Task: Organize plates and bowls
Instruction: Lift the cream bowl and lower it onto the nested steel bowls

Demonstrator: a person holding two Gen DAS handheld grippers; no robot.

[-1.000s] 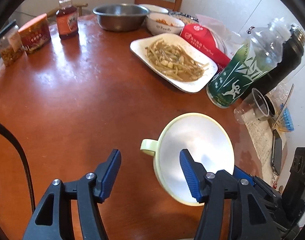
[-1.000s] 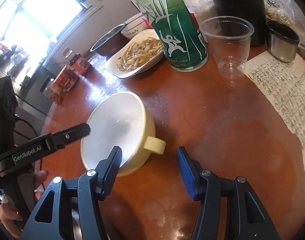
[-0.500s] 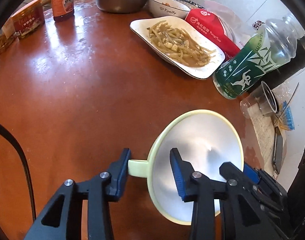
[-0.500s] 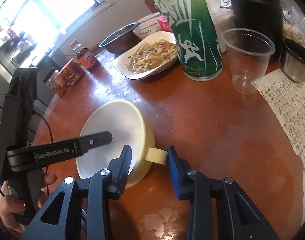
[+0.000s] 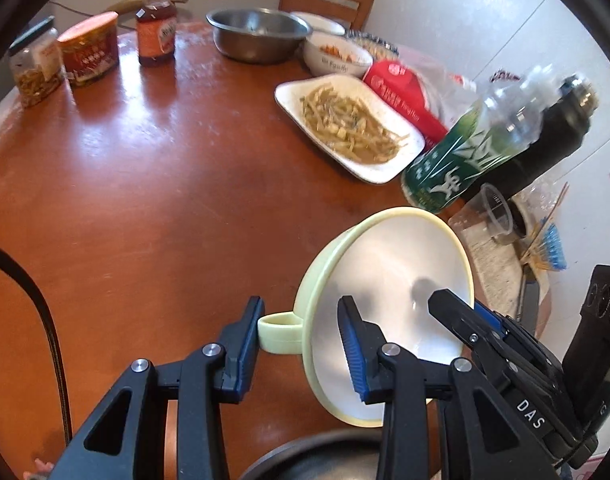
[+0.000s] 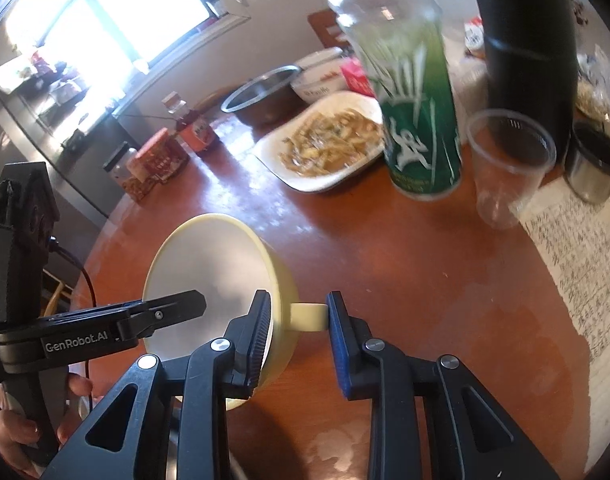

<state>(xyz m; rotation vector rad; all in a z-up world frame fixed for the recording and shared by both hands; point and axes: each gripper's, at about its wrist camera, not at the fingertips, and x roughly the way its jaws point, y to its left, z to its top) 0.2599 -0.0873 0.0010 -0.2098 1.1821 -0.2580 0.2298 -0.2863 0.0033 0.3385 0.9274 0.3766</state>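
Note:
A pale yellow bowl [image 5: 389, 300] with two side handles is held tilted above the brown round table [image 5: 145, 200]. My left gripper [image 5: 301, 338] is shut on its left handle [image 5: 281, 334], one finger outside, one inside the bowl. My right gripper [image 6: 299, 326] is shut on the opposite handle [image 6: 307, 316] of the bowl [image 6: 209, 272]. A white plate of noodles [image 5: 349, 124], a steel bowl [image 5: 257, 36] and a white bowl [image 5: 337, 54] stand at the far side.
A green bottle [image 5: 473, 152], a black flask [image 5: 545, 148], a clear plastic cup [image 6: 505, 168] and a small steel cup [image 6: 593, 168] stand to the right. Jars and a sauce bottle [image 5: 157, 20] stand at the back left. A dark round rim [image 5: 305, 460] lies below the grippers.
Both grippers have closed onto the bowl's handles and raised it off the table, tilting it. The views have pulled back and up.

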